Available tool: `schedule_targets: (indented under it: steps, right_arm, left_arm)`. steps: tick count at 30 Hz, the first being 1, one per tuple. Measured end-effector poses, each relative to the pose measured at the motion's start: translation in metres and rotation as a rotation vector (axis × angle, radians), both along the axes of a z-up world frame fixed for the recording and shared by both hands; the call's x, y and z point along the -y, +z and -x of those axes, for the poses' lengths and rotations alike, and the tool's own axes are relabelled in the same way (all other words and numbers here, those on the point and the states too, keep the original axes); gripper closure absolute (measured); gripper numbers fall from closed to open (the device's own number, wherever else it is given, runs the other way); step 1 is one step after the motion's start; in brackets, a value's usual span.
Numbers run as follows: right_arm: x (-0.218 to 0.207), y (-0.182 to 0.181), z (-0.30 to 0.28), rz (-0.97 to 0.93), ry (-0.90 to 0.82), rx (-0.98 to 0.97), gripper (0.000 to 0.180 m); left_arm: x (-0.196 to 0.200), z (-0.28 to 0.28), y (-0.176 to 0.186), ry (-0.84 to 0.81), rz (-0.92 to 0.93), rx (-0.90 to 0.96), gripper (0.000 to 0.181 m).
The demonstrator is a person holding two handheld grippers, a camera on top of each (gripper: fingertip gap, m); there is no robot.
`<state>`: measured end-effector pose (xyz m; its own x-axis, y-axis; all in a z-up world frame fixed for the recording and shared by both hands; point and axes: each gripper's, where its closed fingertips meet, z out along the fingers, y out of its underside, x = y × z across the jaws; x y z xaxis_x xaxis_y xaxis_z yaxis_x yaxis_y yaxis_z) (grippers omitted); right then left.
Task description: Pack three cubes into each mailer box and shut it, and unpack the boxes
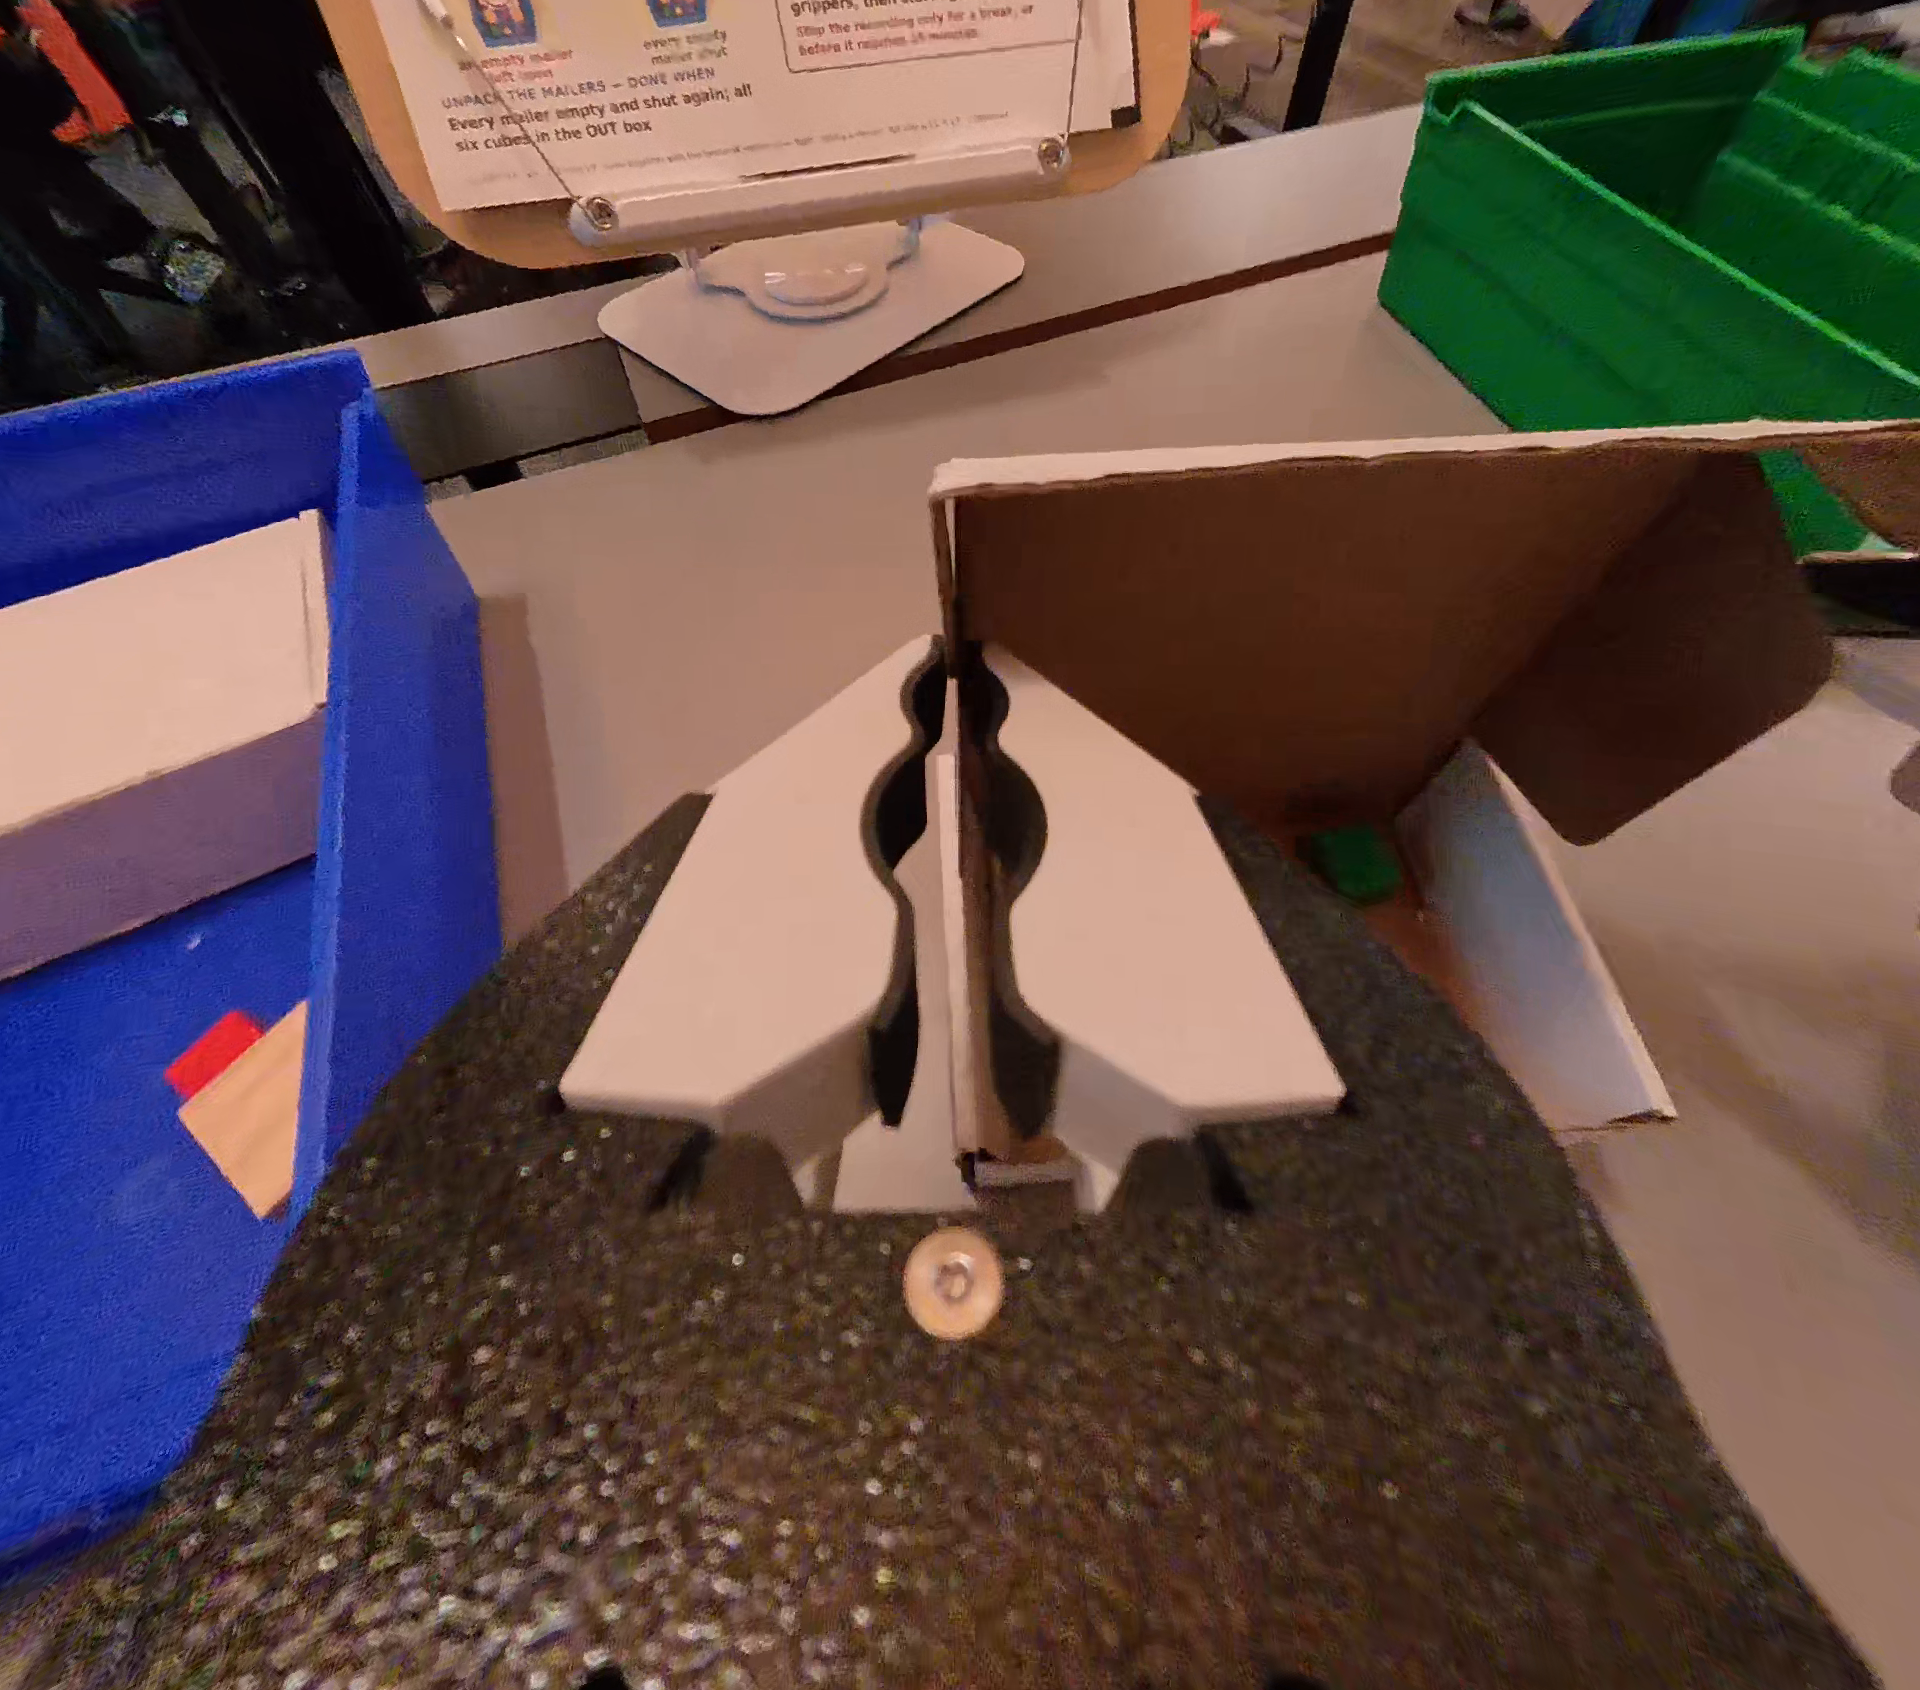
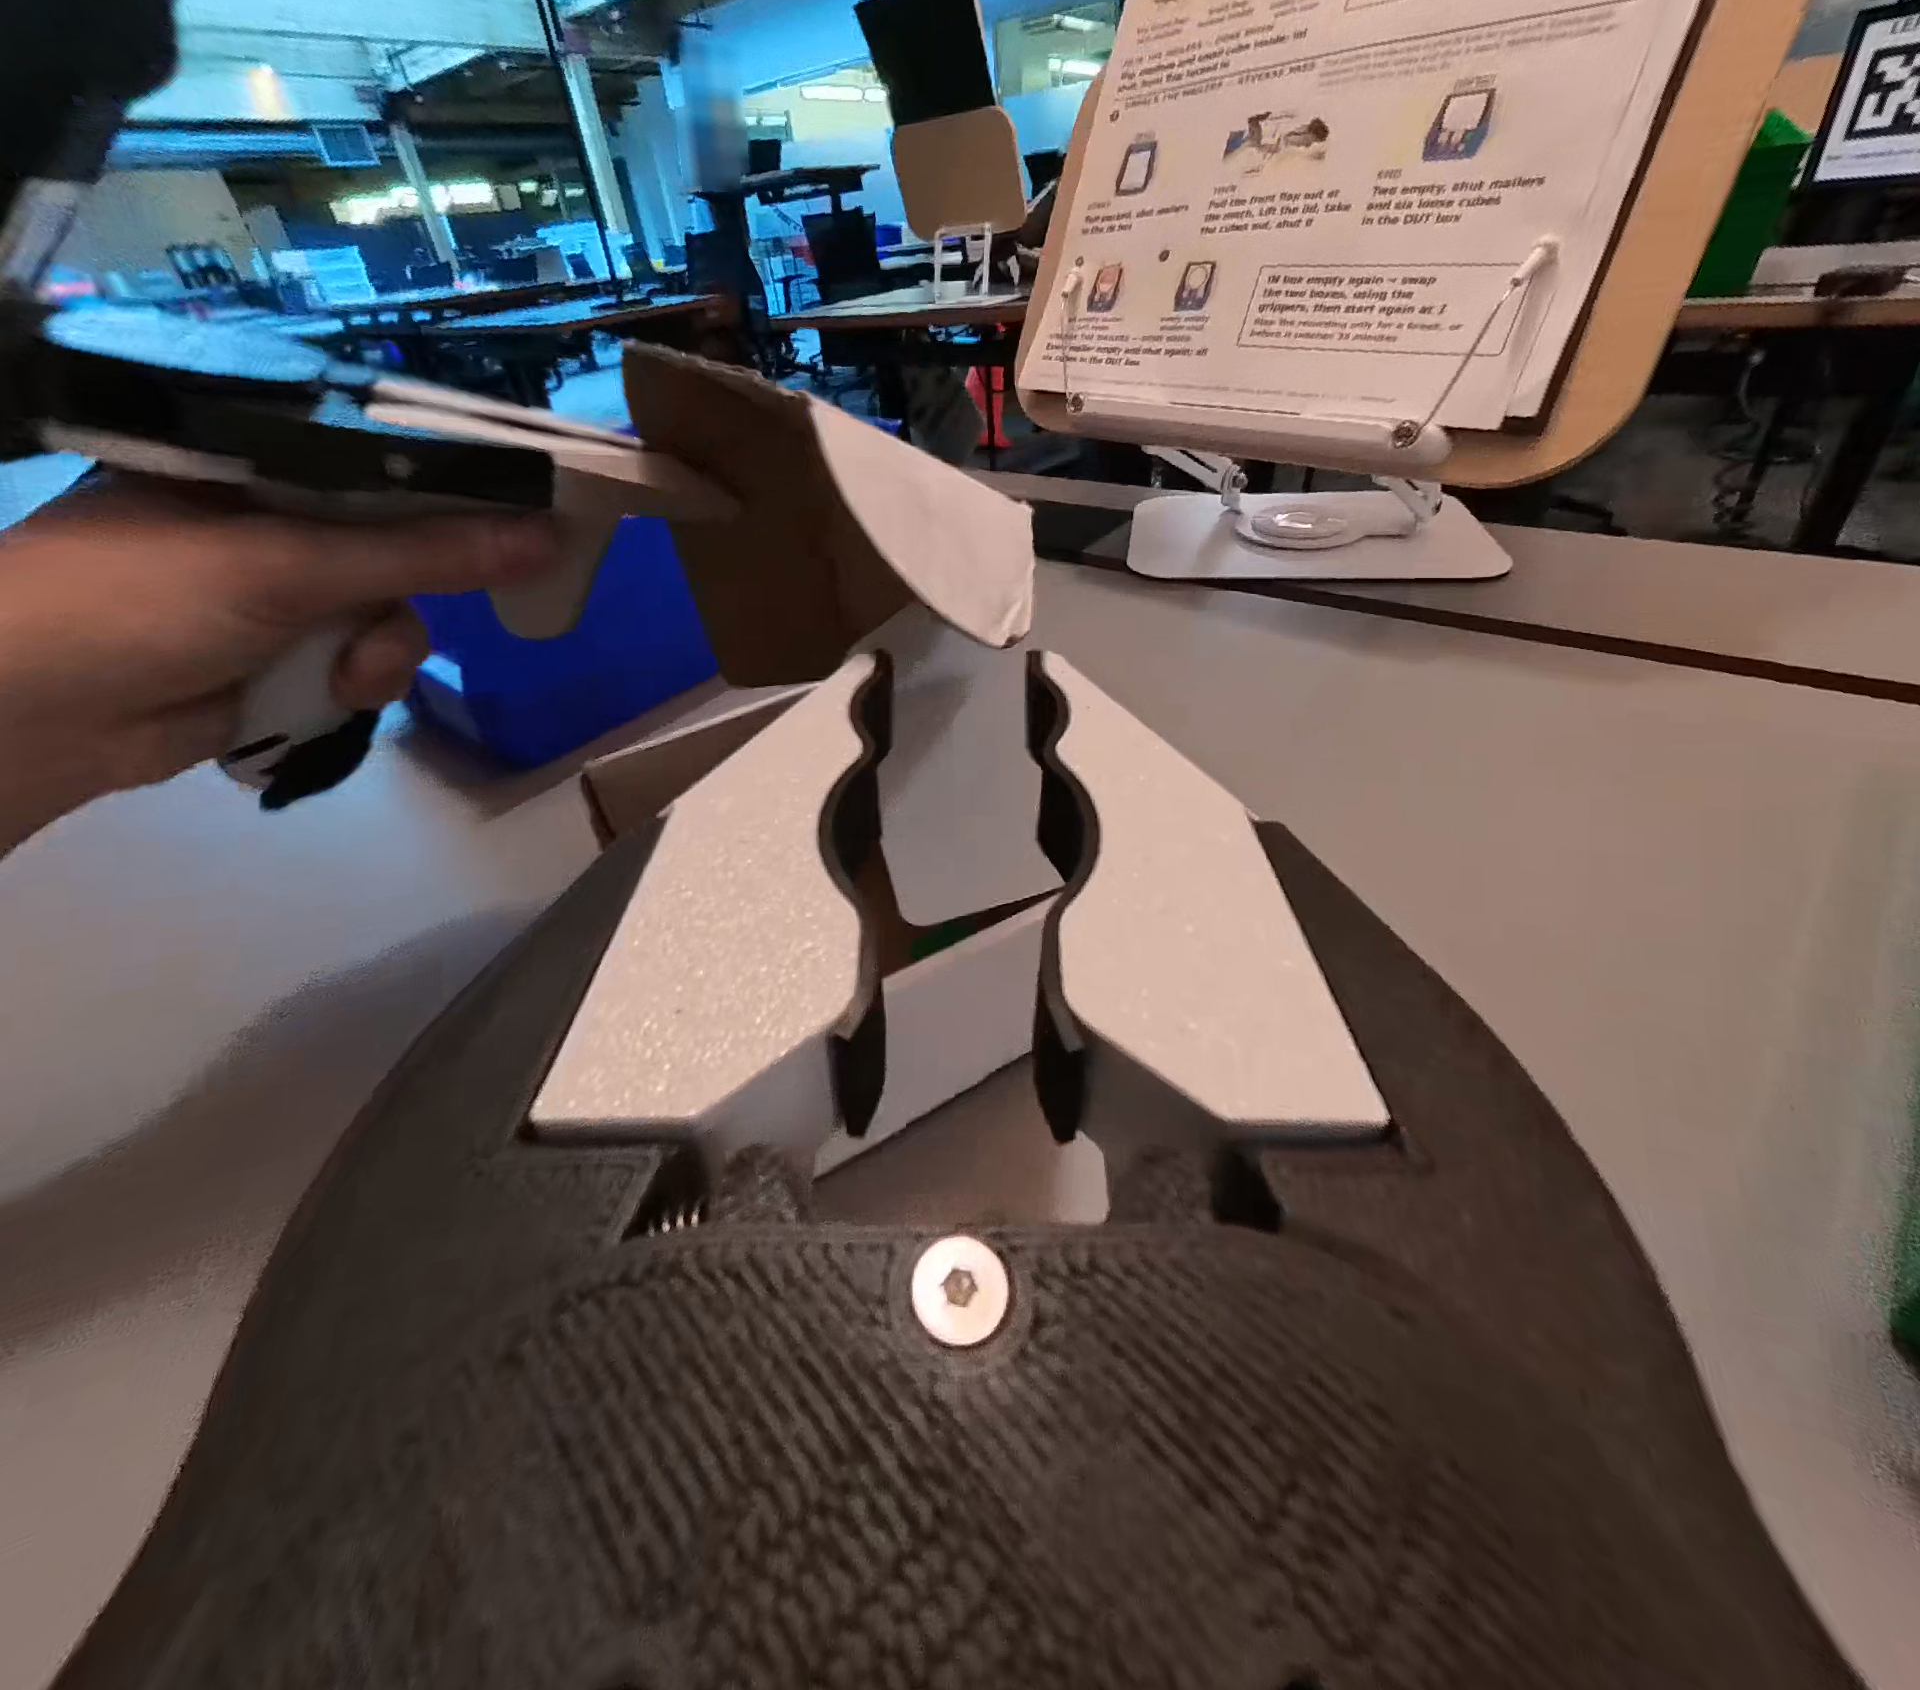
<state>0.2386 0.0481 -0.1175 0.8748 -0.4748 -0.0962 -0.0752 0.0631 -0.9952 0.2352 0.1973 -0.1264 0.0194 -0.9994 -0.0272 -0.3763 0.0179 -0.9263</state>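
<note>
An open white mailer box (image 1: 1517, 944) stands on the table with its brown-lined lid (image 1: 1351, 601) raised. My left gripper (image 1: 956, 653) is shut on the lid's left edge and holds it up. A green cube (image 1: 1356, 861) lies inside the box. In the right wrist view the left gripper (image 2: 717, 487), held by a hand, clamps the lid (image 2: 790, 539). My right gripper (image 2: 961, 669) is open just under the lid's drooping flap. The box's white wall (image 2: 956, 1006) shows between its fingers, and the pads do not press on it.
A blue bin (image 1: 395, 705) at the left holds a shut white mailer (image 1: 156, 705), a red cube (image 1: 213, 1053) and a wooden cube (image 1: 260, 1110). A green bin (image 1: 1610, 238) stands at the back right. An instruction board on a stand (image 1: 810, 310) is at the table's far edge.
</note>
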Motion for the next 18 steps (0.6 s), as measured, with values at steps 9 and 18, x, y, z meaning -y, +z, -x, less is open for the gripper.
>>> schedule_targets:
  steps: [9,18]
  right_arm:
    - [0.0,0.004,0.019,-0.001,-0.006,0.033,0.133]
    - [0.012,-0.007,0.001,0.043,-0.158,0.097,0.179]
  left_arm:
    - [0.003,0.027,-0.006,0.085,0.019,0.082,0.181]
    - [0.021,0.042,-0.009,0.111,0.024,0.129,0.179]
